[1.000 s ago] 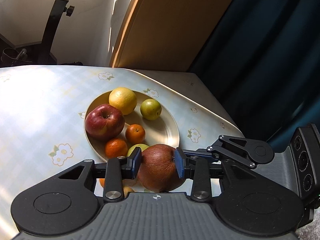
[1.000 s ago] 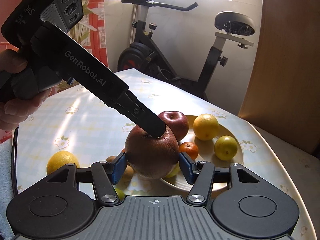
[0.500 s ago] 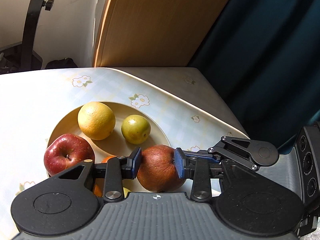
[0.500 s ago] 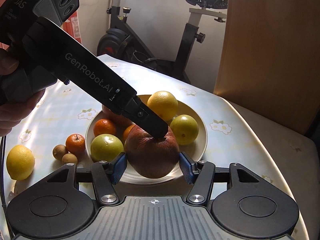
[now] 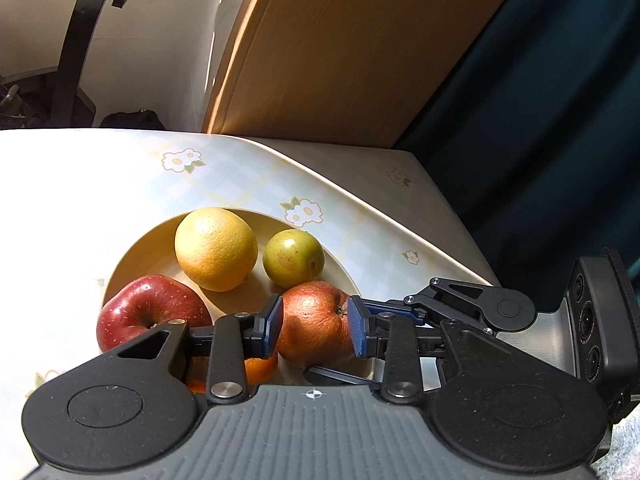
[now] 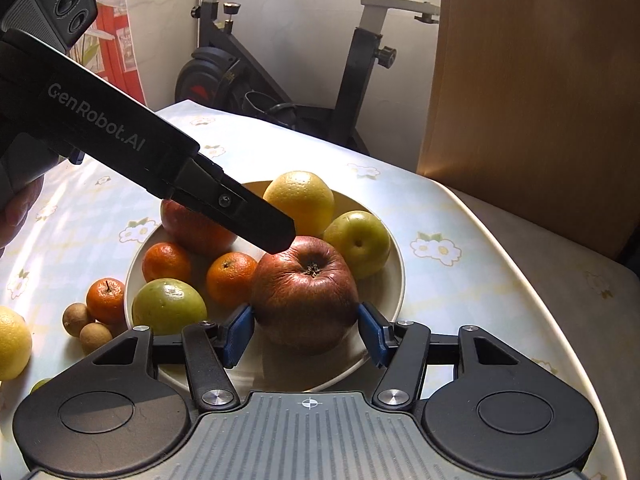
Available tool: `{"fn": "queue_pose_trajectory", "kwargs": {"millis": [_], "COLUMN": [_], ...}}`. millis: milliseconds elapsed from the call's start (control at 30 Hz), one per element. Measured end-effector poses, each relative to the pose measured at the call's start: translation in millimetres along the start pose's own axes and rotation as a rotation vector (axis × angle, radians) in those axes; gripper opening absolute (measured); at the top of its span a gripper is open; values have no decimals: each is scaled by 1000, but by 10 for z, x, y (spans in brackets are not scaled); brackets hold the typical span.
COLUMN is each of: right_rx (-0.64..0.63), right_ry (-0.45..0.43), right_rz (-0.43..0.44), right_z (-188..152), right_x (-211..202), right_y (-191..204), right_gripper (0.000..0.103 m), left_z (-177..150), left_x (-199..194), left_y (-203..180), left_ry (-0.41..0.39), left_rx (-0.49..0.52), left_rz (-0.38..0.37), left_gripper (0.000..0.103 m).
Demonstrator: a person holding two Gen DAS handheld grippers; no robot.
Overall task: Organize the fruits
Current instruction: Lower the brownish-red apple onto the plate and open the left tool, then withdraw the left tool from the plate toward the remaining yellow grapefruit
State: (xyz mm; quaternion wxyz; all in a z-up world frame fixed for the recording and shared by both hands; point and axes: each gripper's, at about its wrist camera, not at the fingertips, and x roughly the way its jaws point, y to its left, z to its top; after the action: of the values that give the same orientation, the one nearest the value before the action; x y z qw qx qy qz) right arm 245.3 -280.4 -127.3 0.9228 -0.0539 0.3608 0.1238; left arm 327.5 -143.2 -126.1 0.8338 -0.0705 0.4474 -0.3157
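The left gripper point(image 5: 314, 330) clamps the wrinkled apple point(image 5: 314, 326) just over the plate's point(image 6: 394, 276) near-right part; the right gripper point(image 6: 306, 334), spread wide, flanks it without touching.

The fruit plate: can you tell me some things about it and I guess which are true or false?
1. The left tool holds the wrinkled apple. True.
2. The right tool squeezes that apple too. False: its pads stand apart from the apple on both sides.
3. The plate has only apples on it. False: an orange, tangerines and green fruits lie there too.
4. Some fruit lies on the table beside the plate. True: a tangerine, two small brown fruits and a lemon.
5. The red apple sits on the plate. True.
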Motion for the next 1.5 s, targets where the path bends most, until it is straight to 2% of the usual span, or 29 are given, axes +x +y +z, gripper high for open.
{"fn": "queue_pose_trajectory", "kwargs": {"millis": [300,800,1167,1500], "right_rx": [-2,18,26,47], "right_ry": [-17,6,-68,-105], "right_rz": [-11,-50,-56,-28], "right_z": [137,203,222,12], "right_x": [147,162,-197,-496], "right_y": [71,153,300,576], "right_gripper": [53,54,54,54], "left_z": [-19,-119,-236,-519], "left_x": [-312,-593,-892,-1143], "left_y": [140,229,198,220], "left_ry": [-84,-113,-143,-127], "left_rx": [-5,-20,2,37], "left_rz": [60,125,167,208], "left_gripper": [36,36,36,36]}}
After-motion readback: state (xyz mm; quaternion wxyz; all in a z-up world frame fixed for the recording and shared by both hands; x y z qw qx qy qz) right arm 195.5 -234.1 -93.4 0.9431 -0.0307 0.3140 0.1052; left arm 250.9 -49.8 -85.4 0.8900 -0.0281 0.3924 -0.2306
